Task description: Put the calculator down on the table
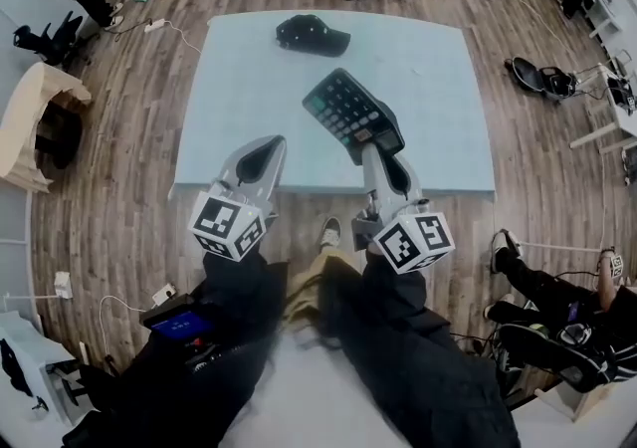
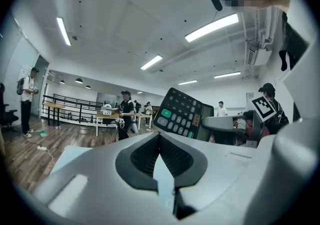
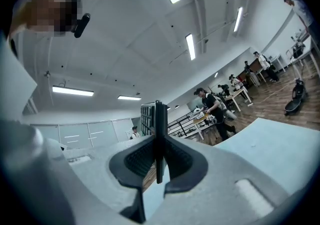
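Table (image 1: 234, 88): pale blue, on a wooden floor.
Left gripper (image 1: 270, 148): jaws together with nothing between them (image 2: 160, 138), at the table's near edge.
Cap (image 1: 312, 35): black, lies near the table's far edge.
Calculator (image 1: 350, 112): dark, keys facing up, tilted, raised off the table top, well apart from the cap; seen edge-on in the right gripper view (image 3: 159, 119).
Right gripper (image 1: 377, 150): clamped on the calculator's near end (image 3: 158, 145).
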The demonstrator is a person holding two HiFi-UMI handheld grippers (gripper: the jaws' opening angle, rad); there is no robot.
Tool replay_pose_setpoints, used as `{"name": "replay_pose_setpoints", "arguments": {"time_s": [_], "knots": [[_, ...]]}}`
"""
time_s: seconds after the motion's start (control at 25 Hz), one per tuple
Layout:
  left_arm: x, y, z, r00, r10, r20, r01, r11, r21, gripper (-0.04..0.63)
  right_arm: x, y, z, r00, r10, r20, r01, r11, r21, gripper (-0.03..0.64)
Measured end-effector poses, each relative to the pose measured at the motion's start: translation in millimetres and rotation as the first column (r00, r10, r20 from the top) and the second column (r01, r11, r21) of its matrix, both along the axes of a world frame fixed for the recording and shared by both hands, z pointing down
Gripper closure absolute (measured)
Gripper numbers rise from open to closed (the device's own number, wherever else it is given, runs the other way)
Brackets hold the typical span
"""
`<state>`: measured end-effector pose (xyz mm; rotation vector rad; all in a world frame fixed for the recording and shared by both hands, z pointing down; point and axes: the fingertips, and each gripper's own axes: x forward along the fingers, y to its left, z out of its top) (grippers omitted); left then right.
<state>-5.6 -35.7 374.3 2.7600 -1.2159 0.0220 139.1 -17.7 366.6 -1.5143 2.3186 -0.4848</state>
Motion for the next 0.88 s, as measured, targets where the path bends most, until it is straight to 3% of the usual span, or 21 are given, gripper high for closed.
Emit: {"name": "replay_pose_setpoints", "arguments": {"time_s": [0.44,0.72,0.88], "knots": [[48.0,-93.2,8.5,1.0,-0.026,0.01,0.027,0.998,-0.05,0.6,56.5,-92.8,12.8,1.0,-0.019,0.02,0.02,0.999,-0.032,0.574],[40.5,-110.5,21.6,0.999,-0.042,-0.008,0.042,0.995,-0.091,0.599,46.7,-114.2,24.7,0.999,-0.051,-0.007,0.05,0.995,-0.08,0.574],[16.6,-122.7,30.2,0.998,-0.057,-0.027,0.053,0.992,-0.115,0.598,24.0,-124.3,31.1,0.998,-0.057,-0.031,0.053,0.993,-0.104,0.574]]}}
